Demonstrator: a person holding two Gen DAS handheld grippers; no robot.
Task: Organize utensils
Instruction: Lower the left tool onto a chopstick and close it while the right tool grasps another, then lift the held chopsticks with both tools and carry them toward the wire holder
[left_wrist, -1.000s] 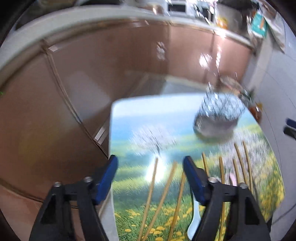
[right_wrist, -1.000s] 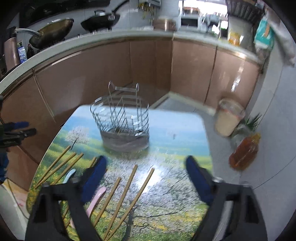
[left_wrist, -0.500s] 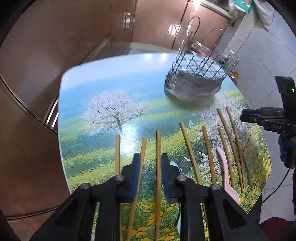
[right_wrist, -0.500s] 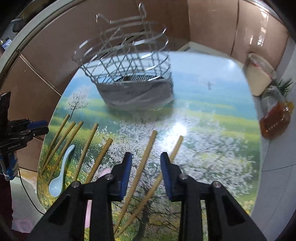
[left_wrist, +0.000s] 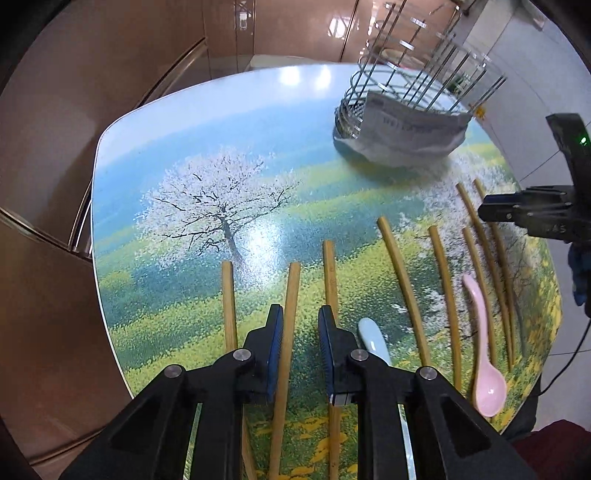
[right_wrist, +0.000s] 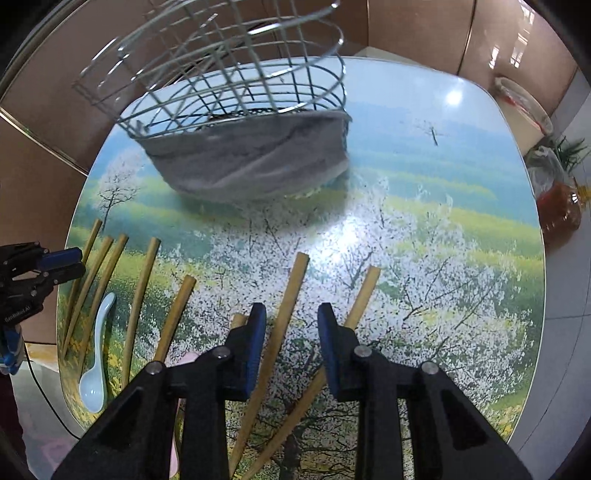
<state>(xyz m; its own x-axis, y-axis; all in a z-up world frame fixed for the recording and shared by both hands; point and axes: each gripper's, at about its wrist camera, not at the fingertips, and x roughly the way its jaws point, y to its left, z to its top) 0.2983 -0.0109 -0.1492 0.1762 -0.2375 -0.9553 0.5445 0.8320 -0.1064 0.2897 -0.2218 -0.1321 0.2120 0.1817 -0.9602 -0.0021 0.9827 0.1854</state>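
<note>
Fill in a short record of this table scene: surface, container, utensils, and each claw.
Table: printed with blossom trees
Basket: wire, cloth-wrapped, upright
Utensils: chopsticks lying flat; blue spoon; pink spoon
Left claw: just been closing, astride one chopstick, not pinching
Right claw: just been closing, astride another chopstick, not pinching

Chopsticks (left_wrist: 402, 280), spoons (left_wrist: 484, 350) on table (left_wrist: 184, 147), before wire basket (left_wrist: 406, 122).
</note>
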